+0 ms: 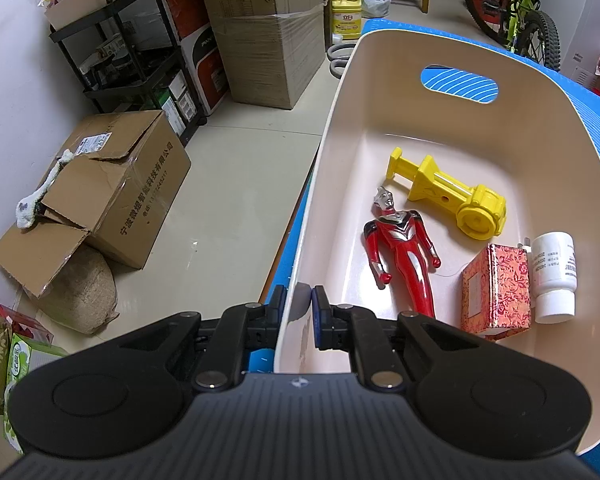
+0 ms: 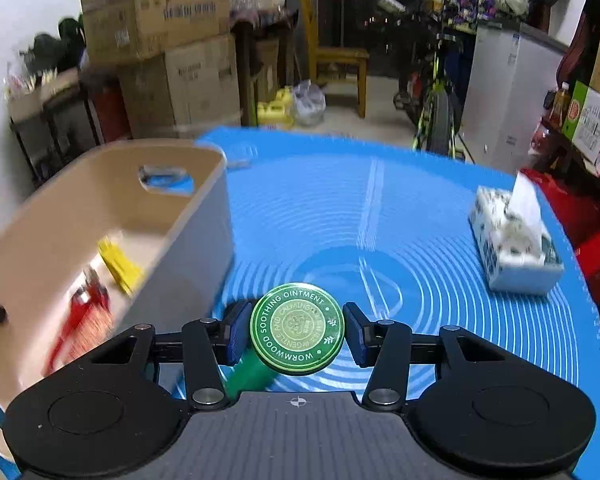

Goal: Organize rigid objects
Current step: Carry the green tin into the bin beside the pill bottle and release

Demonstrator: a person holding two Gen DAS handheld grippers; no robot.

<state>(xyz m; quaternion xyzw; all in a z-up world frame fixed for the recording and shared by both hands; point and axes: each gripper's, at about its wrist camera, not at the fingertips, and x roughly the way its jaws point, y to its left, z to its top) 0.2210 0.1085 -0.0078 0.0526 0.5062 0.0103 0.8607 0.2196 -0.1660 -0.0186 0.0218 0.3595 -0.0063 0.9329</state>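
Our left gripper (image 1: 299, 304) is clamped on the basket (image 1: 332, 128) wall; our right gripper (image 2: 296, 330) squeezes a green tin (image 2: 297, 328) above the mat (image 2: 420, 240).

The right gripper (image 2: 298, 330) clamps a green ointment tin (image 2: 297, 328) above the blue mat (image 2: 380, 216). A beige bin (image 2: 204, 216) sits left, blurred; a tissue box (image 2: 514, 248) stands far right.

blurred: bin (image 2: 100, 200) contents | cut off: bicycle (image 1: 516, 12)
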